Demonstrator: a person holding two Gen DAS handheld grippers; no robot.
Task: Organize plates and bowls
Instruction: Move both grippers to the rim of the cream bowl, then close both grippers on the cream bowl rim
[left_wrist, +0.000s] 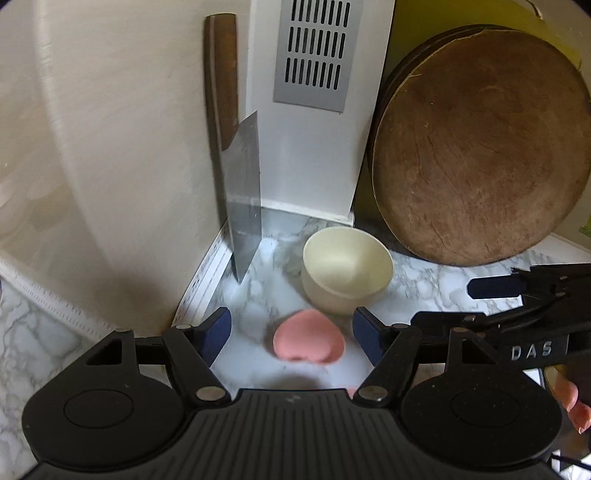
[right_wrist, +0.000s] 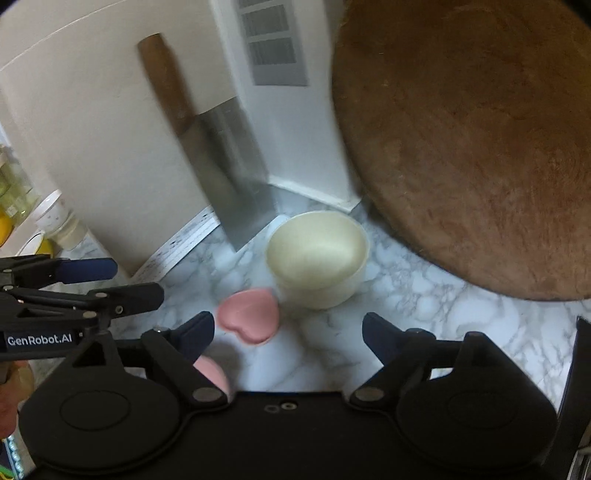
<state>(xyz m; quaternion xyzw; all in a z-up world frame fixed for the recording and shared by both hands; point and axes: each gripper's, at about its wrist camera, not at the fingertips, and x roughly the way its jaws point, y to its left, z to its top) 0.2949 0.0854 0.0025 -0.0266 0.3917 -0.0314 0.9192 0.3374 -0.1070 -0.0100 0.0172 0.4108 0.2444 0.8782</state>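
A cream bowl (left_wrist: 347, 275) stands upright on the marble-patterned counter (left_wrist: 436, 280), close to the back corner where a white panel with a slotted grey vent (left_wrist: 312, 51) meets the beige wall. Just in front of it, nearly touching its base, lies a small pink heart-shaped dish (left_wrist: 308, 341). In the right wrist view a second pink piece (right_wrist: 211, 373) shows partly behind the near finger; what it is cannot be told.

The left tongs (left_wrist: 291, 334) hover low over the counter with their blue-padded fingers spread apart, the heart-shaped dish lying between and just beyond the tips; nothing is clamped. The right tongs (right_wrist: 288, 334) are likewise held wide apart and carry nothing, the dish off their left fingertip and the bowl ahead. Each pair shows at the edge of the other's view, so they sit side by side.

A cleaver (left_wrist: 243, 192) with a wooden handle leans tip-down against the wall at the counter's back left. A large round wooden chopping board (left_wrist: 480, 147) leans upright behind the bowl on the right. Along the wall's foot lies a strip of printed paper (left_wrist: 205, 277). At the far left of the right wrist view stand some jars (right_wrist: 55, 221), blurred.
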